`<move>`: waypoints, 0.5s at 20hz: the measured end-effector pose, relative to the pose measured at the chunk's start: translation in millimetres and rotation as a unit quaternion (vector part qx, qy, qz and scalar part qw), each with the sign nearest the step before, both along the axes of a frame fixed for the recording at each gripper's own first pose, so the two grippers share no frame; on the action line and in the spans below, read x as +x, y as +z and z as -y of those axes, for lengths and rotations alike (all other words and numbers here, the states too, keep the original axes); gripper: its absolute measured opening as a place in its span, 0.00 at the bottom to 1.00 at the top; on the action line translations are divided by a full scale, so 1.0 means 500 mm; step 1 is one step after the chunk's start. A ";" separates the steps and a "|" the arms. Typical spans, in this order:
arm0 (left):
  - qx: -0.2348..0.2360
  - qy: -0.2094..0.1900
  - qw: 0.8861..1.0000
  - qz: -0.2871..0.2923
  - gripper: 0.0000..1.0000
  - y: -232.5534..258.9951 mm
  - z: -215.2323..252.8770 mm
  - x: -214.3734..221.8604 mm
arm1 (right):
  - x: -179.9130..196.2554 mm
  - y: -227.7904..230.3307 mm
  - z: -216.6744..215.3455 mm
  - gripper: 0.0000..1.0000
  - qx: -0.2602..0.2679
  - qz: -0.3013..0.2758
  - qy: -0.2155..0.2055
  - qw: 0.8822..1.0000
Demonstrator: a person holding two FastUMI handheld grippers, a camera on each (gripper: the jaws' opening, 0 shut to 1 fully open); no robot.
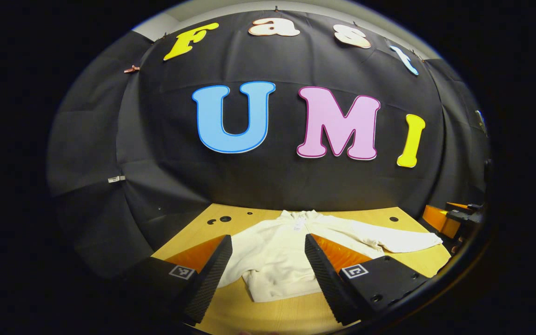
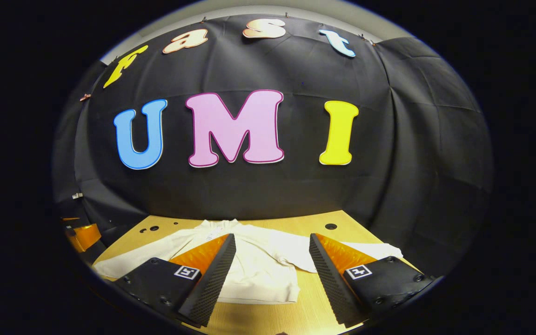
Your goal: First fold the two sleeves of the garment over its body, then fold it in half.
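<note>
A cream long-sleeved garment (image 1: 272,265) lies flat on the wooden table (image 1: 277,316), collar toward the back wall and hem toward me. One sleeve (image 1: 403,241) stretches out to the right in the left gripper view. In the right gripper view the garment (image 2: 258,274) has a sleeve (image 2: 128,263) spread to the left and another sleeve (image 2: 375,251) to the right. My left gripper (image 1: 266,238) hangs open above the hem with nothing between its fingers. My right gripper (image 2: 272,237) is open too, off the cloth. The right gripper (image 1: 454,217) also appears at the far right of the left gripper view.
The table (image 2: 310,302) has several round holes (image 1: 224,218) near its back edge, and another hole (image 2: 331,226) at the back right. Black cloth walls close in behind and on both sides. The left gripper (image 2: 82,235) is visible at the far left edge.
</note>
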State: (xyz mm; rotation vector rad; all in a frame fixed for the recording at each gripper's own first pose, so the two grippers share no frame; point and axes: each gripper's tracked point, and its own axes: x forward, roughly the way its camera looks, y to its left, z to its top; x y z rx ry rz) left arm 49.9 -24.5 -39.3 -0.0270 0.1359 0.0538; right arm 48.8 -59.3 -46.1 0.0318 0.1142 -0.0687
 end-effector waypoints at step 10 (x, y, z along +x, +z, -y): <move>0.017 -0.030 0.999 -0.010 0.98 -0.012 0.054 0.012 | 0.069 -0.042 0.091 0.97 -0.005 -0.027 -0.016 0.999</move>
